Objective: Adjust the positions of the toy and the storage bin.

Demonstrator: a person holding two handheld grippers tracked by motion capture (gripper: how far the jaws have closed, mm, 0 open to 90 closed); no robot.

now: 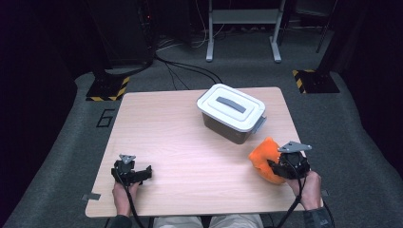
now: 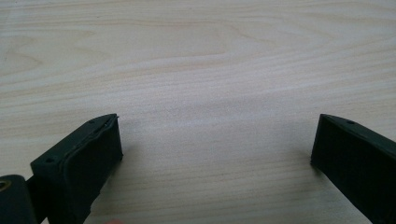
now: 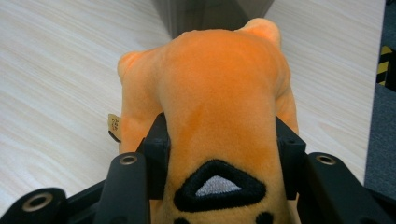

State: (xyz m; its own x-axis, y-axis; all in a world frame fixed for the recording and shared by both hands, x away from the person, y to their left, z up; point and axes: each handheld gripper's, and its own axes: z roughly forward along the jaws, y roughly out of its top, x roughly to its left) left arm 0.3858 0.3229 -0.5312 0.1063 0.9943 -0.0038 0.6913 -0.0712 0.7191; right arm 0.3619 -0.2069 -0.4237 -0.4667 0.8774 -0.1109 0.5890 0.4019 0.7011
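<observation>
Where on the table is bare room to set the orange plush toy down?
The left half of the wooden table is bare, from the lidded white box across to the left edge. The middle strip between the left tongs and the orange plush toy is free too. It is crowded on the right, where the right tongs grip the toy near the box.

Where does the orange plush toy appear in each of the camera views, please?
High view: orange plush toy at lower right, in the right gripper, near the table's right edge.
Left gripper view: not in it.
Right gripper view: centre of the picture, between the jaws.
Shared landmark: the pale wooden table.
</observation>
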